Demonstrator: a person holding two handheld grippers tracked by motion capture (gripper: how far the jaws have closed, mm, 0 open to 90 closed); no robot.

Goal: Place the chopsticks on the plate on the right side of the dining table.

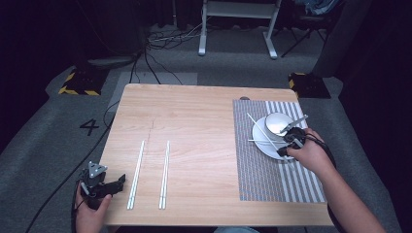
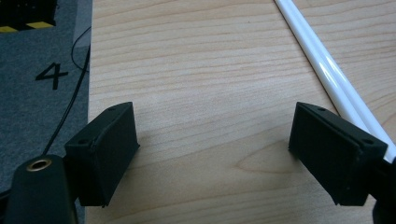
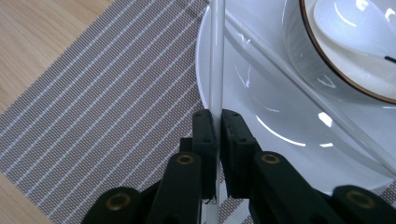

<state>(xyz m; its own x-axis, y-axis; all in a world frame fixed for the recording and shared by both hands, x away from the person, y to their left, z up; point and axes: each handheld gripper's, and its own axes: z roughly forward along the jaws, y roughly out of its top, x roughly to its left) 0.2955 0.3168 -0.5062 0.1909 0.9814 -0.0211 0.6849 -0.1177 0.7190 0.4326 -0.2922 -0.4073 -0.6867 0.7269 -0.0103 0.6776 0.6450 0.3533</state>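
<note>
Wooden table (image 1: pixel 194 121): right hand-held gripper (image 3: pixel 218 122) over plate (image 3: pixel 280 130) pinching chopstick (image 3: pixel 216 56); left hand-held gripper (image 2: pixel 212 149) wide open, empty

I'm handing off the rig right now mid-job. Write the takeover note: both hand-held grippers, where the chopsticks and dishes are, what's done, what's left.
Right hand-held gripper: shut on one white chopstick, over the plate's rim.
Left hand-held gripper: open, empty, near the table's front left corner.
Second chopstick lies across the plate; bowl sits on the plate on the striped placemat.
Two chopstick pairs lie on the wood, untouched.
Left: probably set the held chopstick down.
</note>
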